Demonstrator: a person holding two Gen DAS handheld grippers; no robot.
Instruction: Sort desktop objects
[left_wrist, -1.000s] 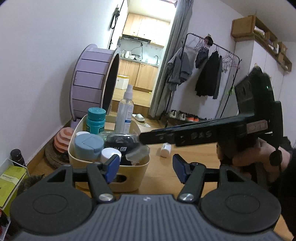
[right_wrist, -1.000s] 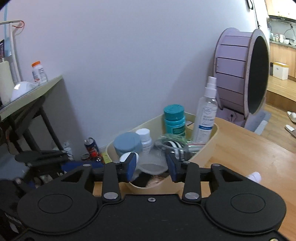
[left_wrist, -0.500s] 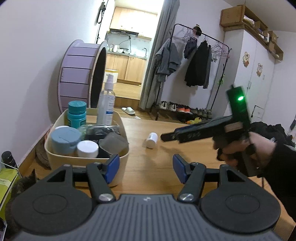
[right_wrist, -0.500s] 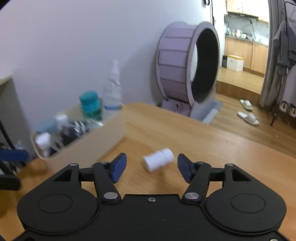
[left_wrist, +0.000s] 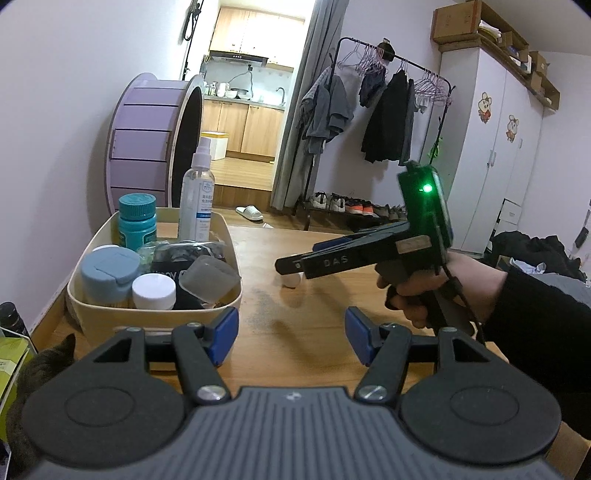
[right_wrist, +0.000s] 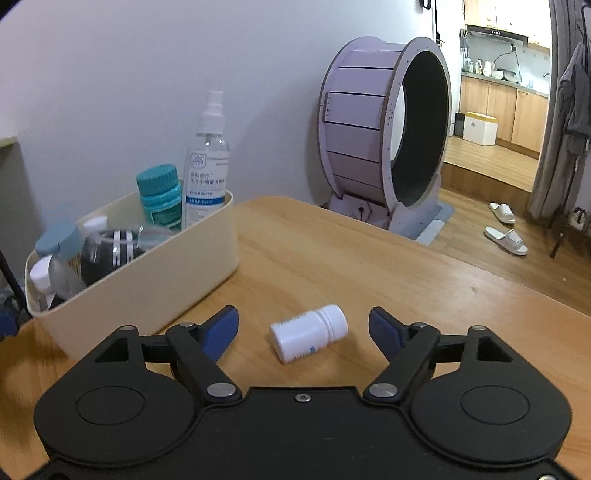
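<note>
Right now the wooden table (right_wrist: 332, 258) takes up most of what I see, with a broad bare stretch of it running from the bin to its rounded far edge, beyond which the big purple wheel (right_wrist: 384, 144) stands on the floor. On the left part of the table sits the cream bin (right_wrist: 155, 273), its long side wall facing me and its near corner close to my right hand-held gripper (right_wrist: 303, 326). Inside it a clear spray bottle (right_wrist: 205, 166) stands upright at the far end, its white and blue label printed in characters too small for me to read, and a teal jar (right_wrist: 161, 195) stands beside it. A white-capped jar (left_wrist: 153, 290), a pale blue lid (left_wrist: 109, 267) and a grey case (left_wrist: 208, 277) crowd the near end.

My right hand-held gripper is spread wide with nothing in it, and the white pill bottle (right_wrist: 309, 332) lies on its side on the table between the two blue pads, touching neither, cap pointing right. Its label shows only a blurred blue mark. My left hand-held gripper (left_wrist: 291, 334) is likewise open and empty above bare table beside the bin. From that side I read "DAS" on the right tool's black arm, and a green light glows on its body.
</note>
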